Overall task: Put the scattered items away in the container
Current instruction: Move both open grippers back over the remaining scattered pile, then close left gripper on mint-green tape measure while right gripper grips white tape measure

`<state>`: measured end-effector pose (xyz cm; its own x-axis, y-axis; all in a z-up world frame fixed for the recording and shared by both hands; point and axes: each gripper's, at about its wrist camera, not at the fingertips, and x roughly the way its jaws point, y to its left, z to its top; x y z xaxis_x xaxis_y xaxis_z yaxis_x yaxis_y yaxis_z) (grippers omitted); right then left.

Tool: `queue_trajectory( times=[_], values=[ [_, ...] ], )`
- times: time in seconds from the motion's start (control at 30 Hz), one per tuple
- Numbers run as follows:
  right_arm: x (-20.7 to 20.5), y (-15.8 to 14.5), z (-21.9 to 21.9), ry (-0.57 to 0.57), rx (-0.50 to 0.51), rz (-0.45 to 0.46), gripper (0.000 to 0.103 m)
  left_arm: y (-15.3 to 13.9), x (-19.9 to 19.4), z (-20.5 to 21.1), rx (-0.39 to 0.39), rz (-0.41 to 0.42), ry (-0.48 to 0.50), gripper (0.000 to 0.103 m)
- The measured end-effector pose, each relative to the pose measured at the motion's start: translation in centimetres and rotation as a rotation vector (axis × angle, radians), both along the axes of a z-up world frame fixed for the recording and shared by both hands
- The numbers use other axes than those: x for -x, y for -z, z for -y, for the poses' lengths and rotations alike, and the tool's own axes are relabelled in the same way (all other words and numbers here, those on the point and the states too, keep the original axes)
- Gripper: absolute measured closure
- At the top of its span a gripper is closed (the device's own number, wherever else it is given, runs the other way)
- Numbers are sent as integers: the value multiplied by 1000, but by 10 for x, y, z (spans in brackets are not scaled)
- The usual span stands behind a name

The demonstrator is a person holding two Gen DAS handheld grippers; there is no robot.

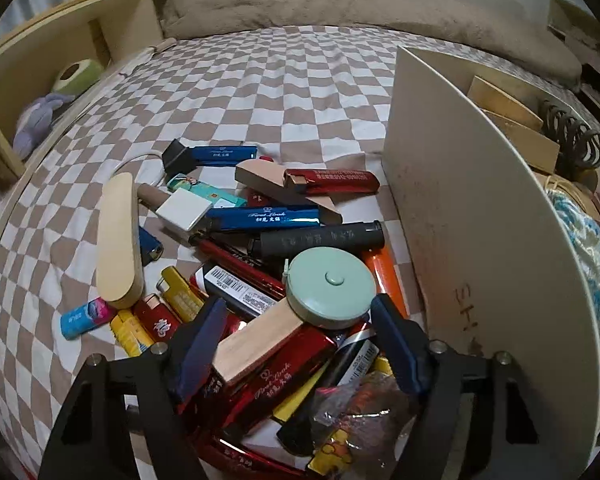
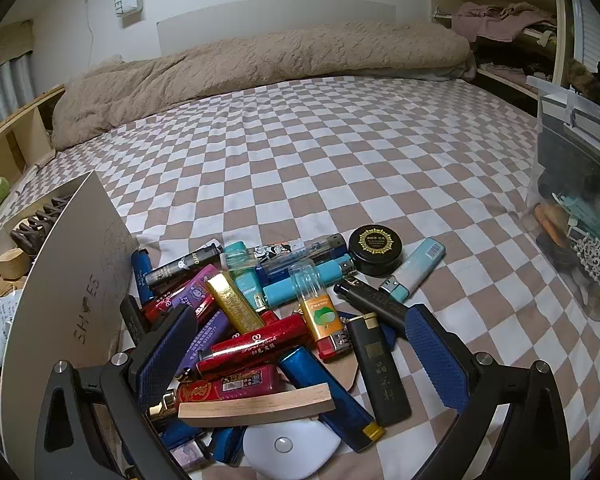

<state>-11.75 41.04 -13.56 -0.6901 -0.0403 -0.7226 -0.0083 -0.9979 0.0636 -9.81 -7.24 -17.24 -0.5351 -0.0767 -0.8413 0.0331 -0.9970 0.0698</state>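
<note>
A heap of lighters and small items lies on the checkered bed. In the left wrist view my left gripper [image 1: 300, 340] is open just above the heap, its fingers on either side of a wooden block [image 1: 256, 344] and a mint round tape measure [image 1: 332, 286]. The cardboard shoe box [image 1: 480, 216] stands right beside it, holding several items. In the right wrist view my right gripper [image 2: 300, 356] is open over another part of the heap, around a red lighter [image 2: 256, 346], a blue lighter [image 2: 324, 396] and a curved wooden piece [image 2: 256, 404]. The shoe box [image 2: 72, 280] is at its left.
A beige duvet [image 2: 260, 68] lies along the far side of the bed. A clear plastic bin [image 2: 580, 208] with jewellery and small things stands at the right. A wooden shelf [image 1: 40, 80] with plush toys runs along the left. A black round tin [image 2: 376, 250] sits past the heap.
</note>
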Motion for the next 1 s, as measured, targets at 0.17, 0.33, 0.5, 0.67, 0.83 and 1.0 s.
queue_trajectory(
  times=[0.17,0.33,0.5,0.67,0.83,1.0],
  values=[
    [1,1,4,-10,-6,4,0,6,4,-11,119,-26,64,29],
    [2,1,5,-14,-11,6,0,4,4,-7,111,-33,65,31],
    [2,2,4,-6,-10,9,0,-2,5,4,80,-55,5,34],
    [3,3,5,-3,-11,15,0,-2,5,34,42,-60,-133,34],
    [3,4,7,-10,-16,15,0,1,2,49,-17,-67,-176,20],
    [3,4,6,12,-34,3,0,0,6,44,41,-89,-178,9]
  ],
)
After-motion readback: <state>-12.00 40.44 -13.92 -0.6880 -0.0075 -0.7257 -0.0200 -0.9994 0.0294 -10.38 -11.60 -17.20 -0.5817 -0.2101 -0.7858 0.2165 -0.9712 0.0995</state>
